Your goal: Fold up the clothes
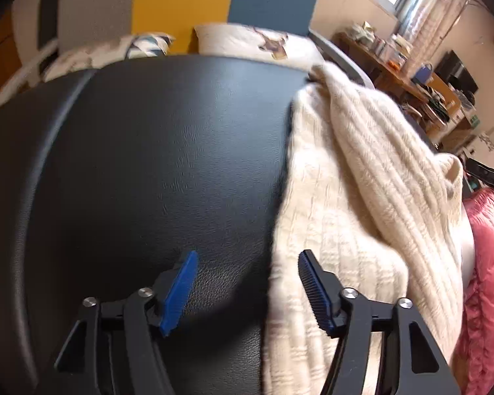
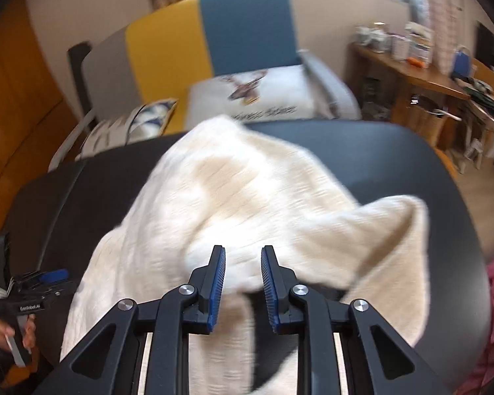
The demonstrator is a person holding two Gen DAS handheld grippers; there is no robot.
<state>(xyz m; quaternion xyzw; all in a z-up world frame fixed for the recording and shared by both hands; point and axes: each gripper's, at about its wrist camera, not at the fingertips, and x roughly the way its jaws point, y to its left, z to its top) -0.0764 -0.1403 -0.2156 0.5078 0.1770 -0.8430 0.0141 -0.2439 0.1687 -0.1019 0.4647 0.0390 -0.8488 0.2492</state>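
A cream ribbed knit sweater (image 1: 362,197) lies rumpled in a loose heap on the black tabletop (image 1: 168,151), reaching from the near edge toward the far right corner. The left gripper (image 1: 247,288) stands wide apart, empty, over the sweater's left border. The right gripper (image 2: 243,284) is parted narrowly above the knit; blur suggests nothing is pinched.

From my right wrist view the cream sweater (image 2: 247,197) is smeared with motion blur and runs under the gripper frame. My left view cuts it off at the bottom edge; the pink garment (image 1: 484,296) is cropped too.
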